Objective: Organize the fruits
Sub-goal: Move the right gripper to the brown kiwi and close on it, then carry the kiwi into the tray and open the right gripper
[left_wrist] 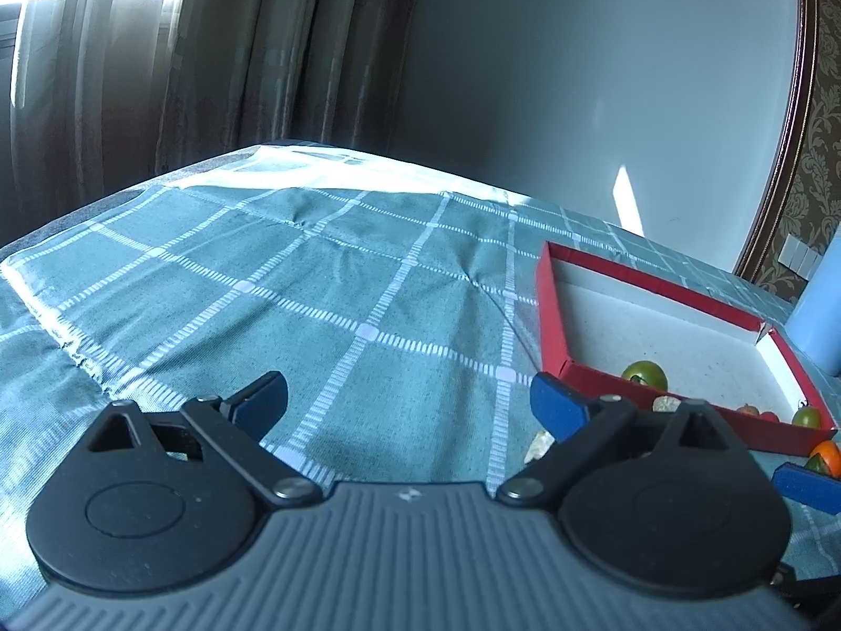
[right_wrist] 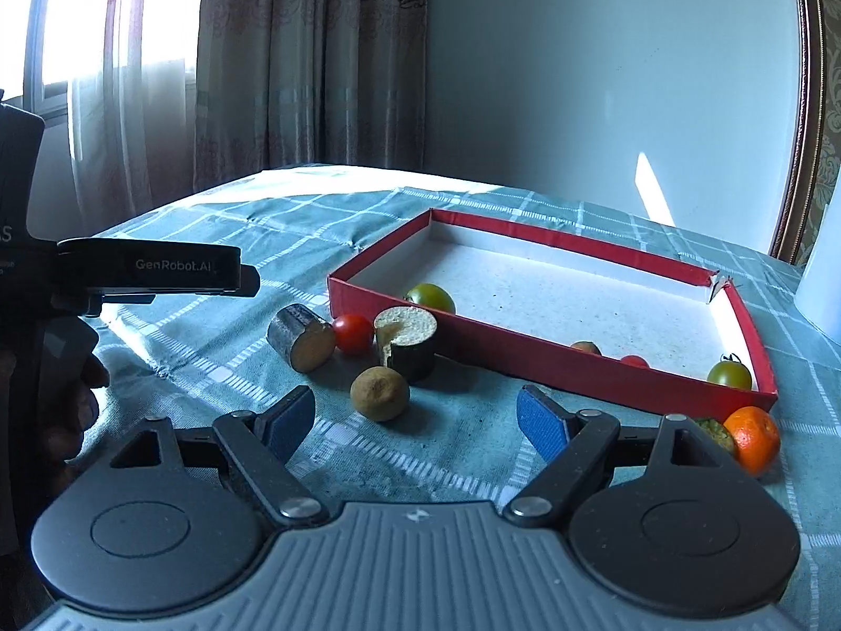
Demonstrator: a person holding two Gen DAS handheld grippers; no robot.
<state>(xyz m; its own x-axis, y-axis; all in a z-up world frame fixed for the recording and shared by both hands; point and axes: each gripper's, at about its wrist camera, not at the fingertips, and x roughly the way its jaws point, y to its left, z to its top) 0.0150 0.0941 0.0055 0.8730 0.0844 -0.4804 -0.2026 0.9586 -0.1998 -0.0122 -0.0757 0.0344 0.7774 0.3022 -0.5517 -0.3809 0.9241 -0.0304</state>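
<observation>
A shallow red box (right_wrist: 504, 355) with a white floor lies on the checked cloth; it also shows in the left wrist view (left_wrist: 549, 315). Inside are a green tomato (right_wrist: 431, 297), another green tomato (right_wrist: 729, 373) and small red fruits (right_wrist: 634, 360). In front of the box lie two cut cylinder pieces (right_wrist: 302, 344) (right_wrist: 407, 342), a red tomato (right_wrist: 353, 333), a brown round fruit (right_wrist: 379, 393) and an orange (right_wrist: 752, 439). My right gripper (right_wrist: 415, 420) is open and empty, just short of the brown fruit. My left gripper (left_wrist: 407, 405) is open and empty over bare cloth, left of the box.
The table wears a teal checked cloth (left_wrist: 315, 284). A pale blue cylinder (left_wrist: 820, 310) stands right of the box. Curtains (right_wrist: 315, 52) and a wall lie behind the table. The left gripper's body (right_wrist: 147, 268) shows at the left of the right wrist view.
</observation>
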